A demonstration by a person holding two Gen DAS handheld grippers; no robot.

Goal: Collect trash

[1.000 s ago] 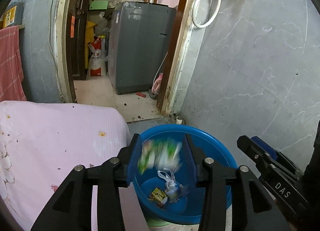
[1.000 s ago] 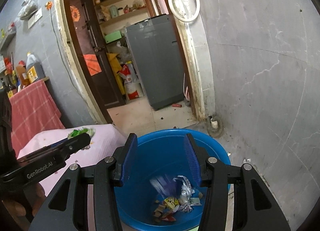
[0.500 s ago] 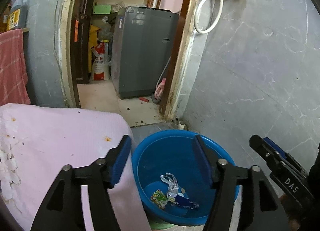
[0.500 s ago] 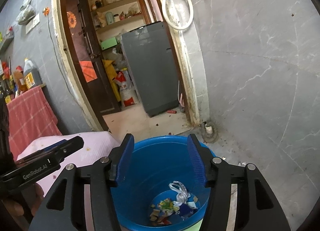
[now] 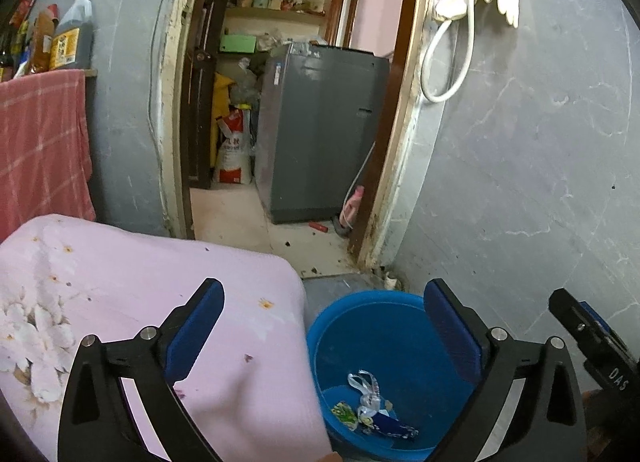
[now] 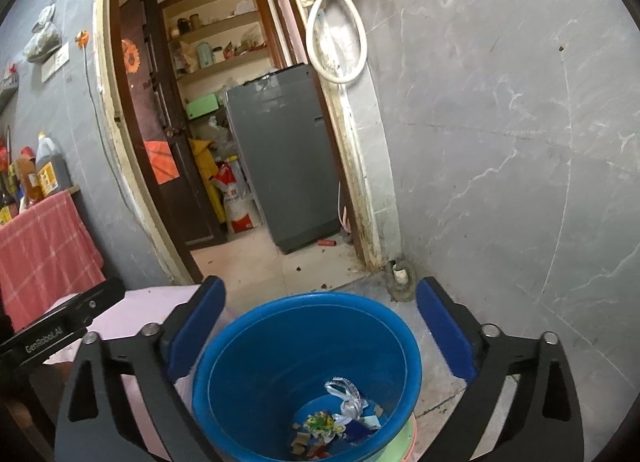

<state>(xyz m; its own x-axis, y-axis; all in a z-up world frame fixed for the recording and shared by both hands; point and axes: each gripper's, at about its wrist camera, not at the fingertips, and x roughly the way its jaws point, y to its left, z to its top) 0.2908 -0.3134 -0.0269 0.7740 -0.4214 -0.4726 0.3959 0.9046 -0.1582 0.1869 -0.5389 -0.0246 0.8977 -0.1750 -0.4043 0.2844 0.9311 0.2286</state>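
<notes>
A blue bucket [image 5: 384, 310] [image 6: 240, 374] stands on the floor beside a pink-covered surface [image 5: 132, 278]. Several wrappers [image 5: 372, 414] [image 6: 336, 418] lie at its bottom: a green and yellow one, a silvery one, a dark blue one. My left gripper [image 5: 322, 302] hovers above the bucket's left rim and the pink cloth; its jaws are opening wide, with nothing between them. My right gripper [image 6: 320, 298] hangs over the bucket; its jaws are also opening, with nothing between them. The right gripper's body [image 5: 592, 346] shows at the left view's right edge.
A grey tiled wall [image 6: 500, 141] rises right behind the bucket. An open doorway [image 5: 280, 217] leads to a room with a grey washing machine [image 5: 320, 133] and shelves. A red checked cloth [image 5: 40, 141] hangs at left. A white hose [image 5: 448, 61] hangs by the door frame.
A green wrapper left my left gripper and a wrapper from my right; both now lie in the bucket. Both grippers' jaws have spread wide and both views have tilted upward.
</notes>
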